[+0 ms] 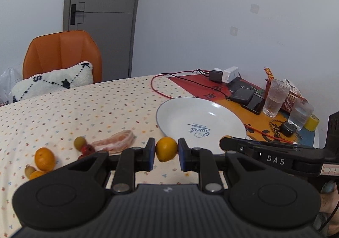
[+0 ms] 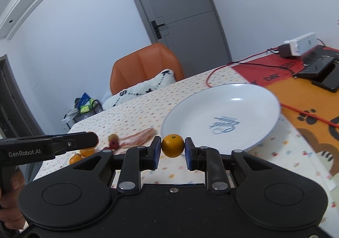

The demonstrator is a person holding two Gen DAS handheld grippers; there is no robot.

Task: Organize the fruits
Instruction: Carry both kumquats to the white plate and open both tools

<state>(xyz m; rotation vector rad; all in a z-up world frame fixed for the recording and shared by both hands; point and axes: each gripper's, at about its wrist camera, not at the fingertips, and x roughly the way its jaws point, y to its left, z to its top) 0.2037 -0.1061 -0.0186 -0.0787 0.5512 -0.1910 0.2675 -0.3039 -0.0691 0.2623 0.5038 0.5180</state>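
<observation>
My left gripper [image 1: 166, 152] is shut on a small orange [image 1: 166, 149], held above the tablecloth just short of the white plate [image 1: 180, 115]. My right gripper [image 2: 172, 149] is shut on another small orange [image 2: 172, 145], held in front of the plate's near rim [image 2: 250, 147]. The plate has nothing on it. More fruit lies on the cloth to the left: an orange [image 1: 44, 158], a green fruit [image 1: 79, 142], a red fruit [image 1: 87, 149] and others. The right gripper shows in the left wrist view [image 1: 227, 142]; the left one shows in the right wrist view [image 2: 93, 139].
A slab of raw pork [image 1: 115, 143] lies beside the fruit. Two glasses [image 1: 275, 97], a black device [image 1: 242, 95], a power strip [image 1: 229, 74], a red cable [image 1: 156, 89] and yellow tape [image 1: 311, 122] crowd the right side. An orange chair [image 1: 61, 53] holds a white cushion [image 1: 53, 83].
</observation>
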